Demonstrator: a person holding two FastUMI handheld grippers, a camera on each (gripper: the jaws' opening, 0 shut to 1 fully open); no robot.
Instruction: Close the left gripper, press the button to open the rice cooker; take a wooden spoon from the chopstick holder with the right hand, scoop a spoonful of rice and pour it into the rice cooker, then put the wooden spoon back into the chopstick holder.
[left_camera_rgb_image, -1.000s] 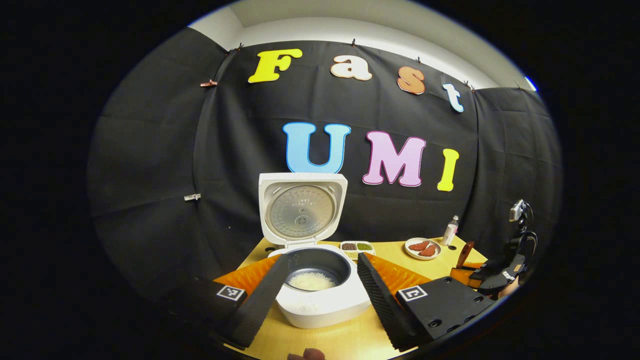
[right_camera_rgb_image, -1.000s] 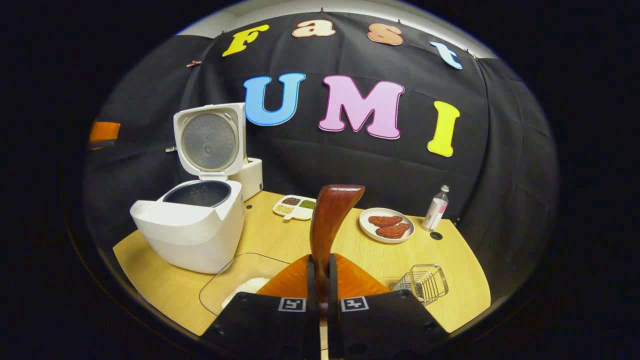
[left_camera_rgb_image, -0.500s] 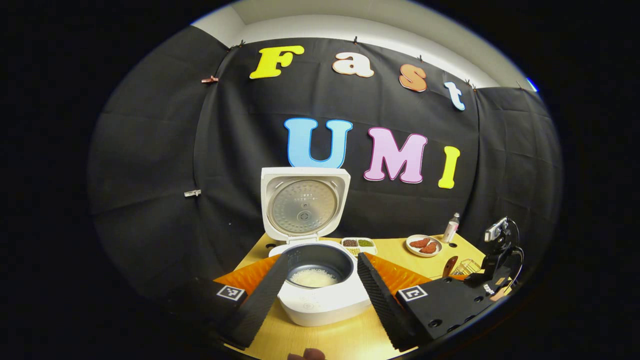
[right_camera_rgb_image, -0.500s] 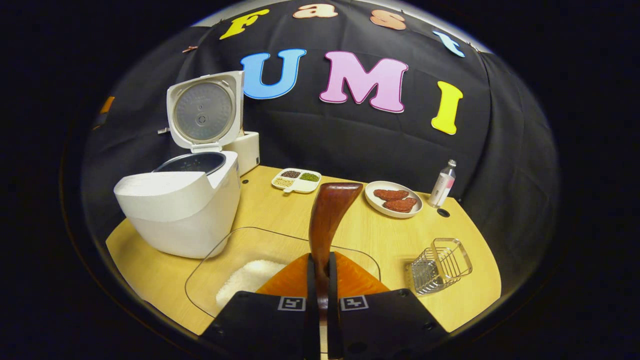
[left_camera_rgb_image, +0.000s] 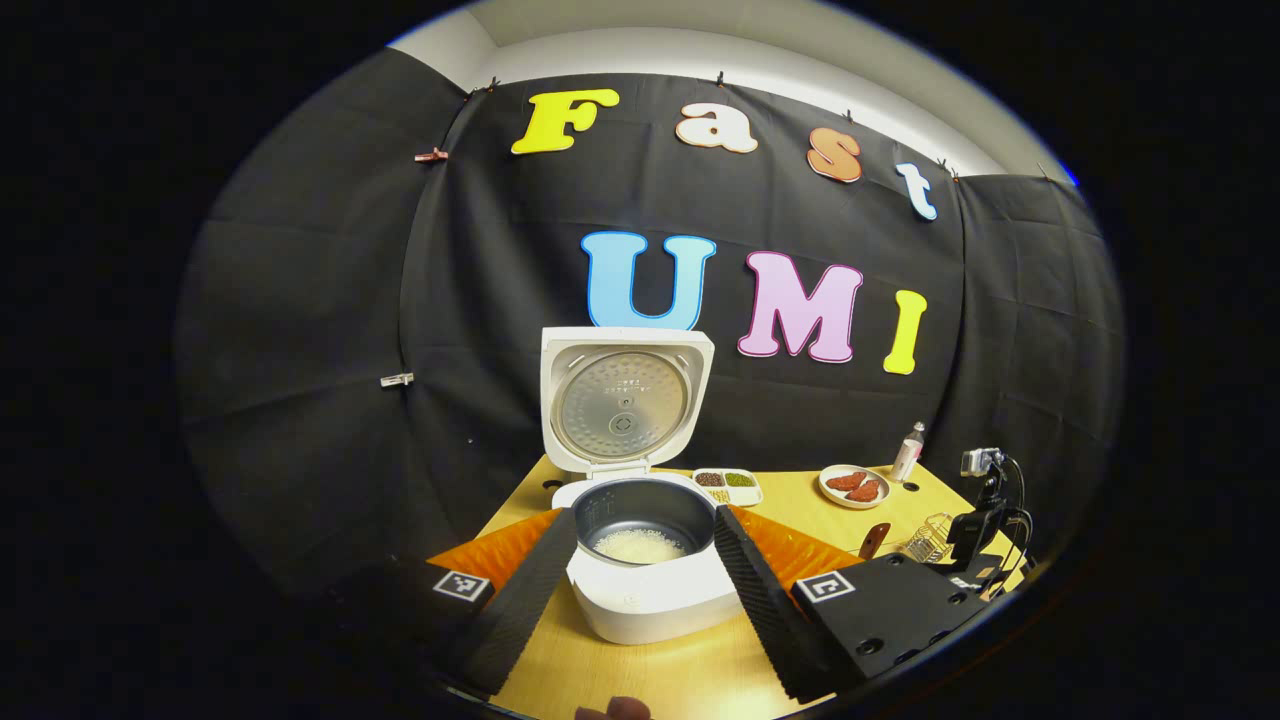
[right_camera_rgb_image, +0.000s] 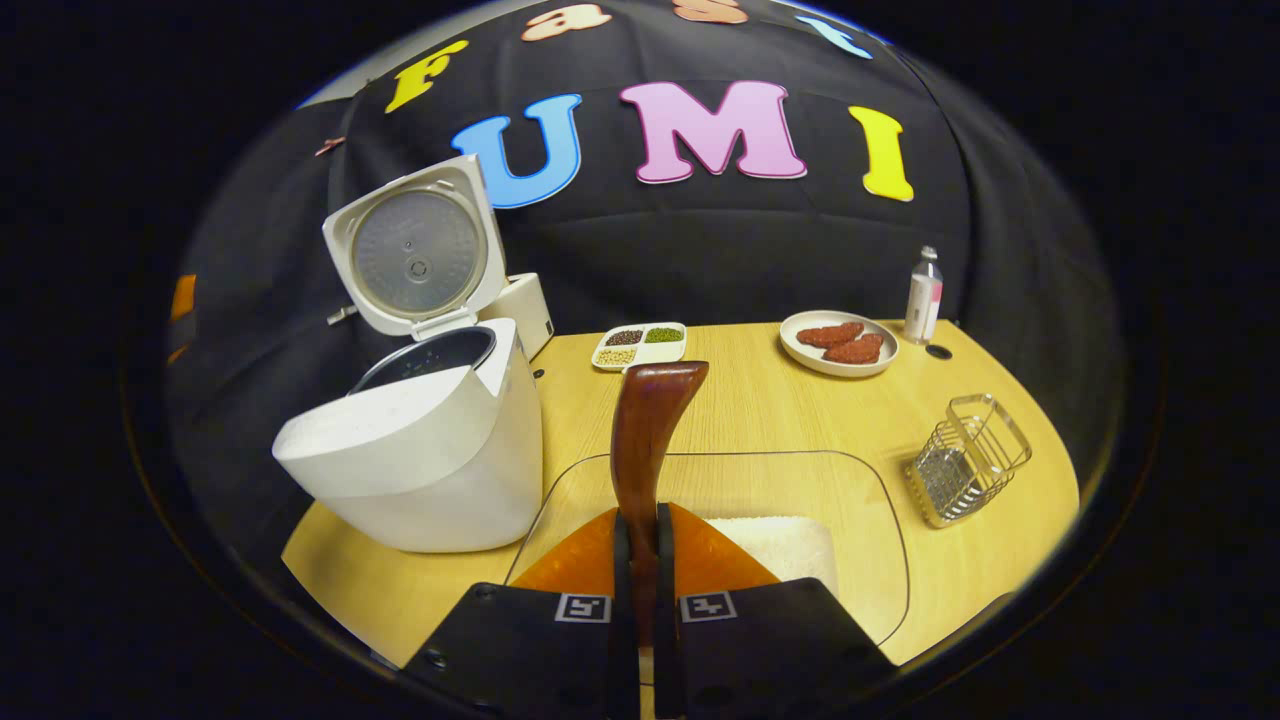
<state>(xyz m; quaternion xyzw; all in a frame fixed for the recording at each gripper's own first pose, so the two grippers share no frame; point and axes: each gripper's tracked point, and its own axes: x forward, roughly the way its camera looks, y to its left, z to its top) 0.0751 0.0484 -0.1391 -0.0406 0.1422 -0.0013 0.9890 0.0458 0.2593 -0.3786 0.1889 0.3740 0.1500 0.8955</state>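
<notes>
Holding the wooden spoon (right_camera_rgb_image: 648, 430) tight between both fingers of the right gripper (right_camera_rgb_image: 640, 560), now tilting lower than a second ago, over the clear rice tray (right_camera_rgb_image: 890, 560). Nearing the chopstick holder (right_camera_rgb_image: 968, 458) at the right, probably for returning the spoon. Keeping the left gripper (left_camera_rgb_image: 640, 575) wide apart and empty, framing the opened rice cooker (left_camera_rgb_image: 650, 600), rice already lying inside.

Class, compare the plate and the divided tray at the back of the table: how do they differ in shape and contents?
The plate is round and undivided; the tray is rectangular and split into compartments. The plate holds two reddish-brown pieces; the tray holds small grains or beans, dark, green and pale, sorted by compartment. The plate lies next to the bottle; the tray lies nearer the rice cooker. Both are white, shallow and flat on the table.
</notes>
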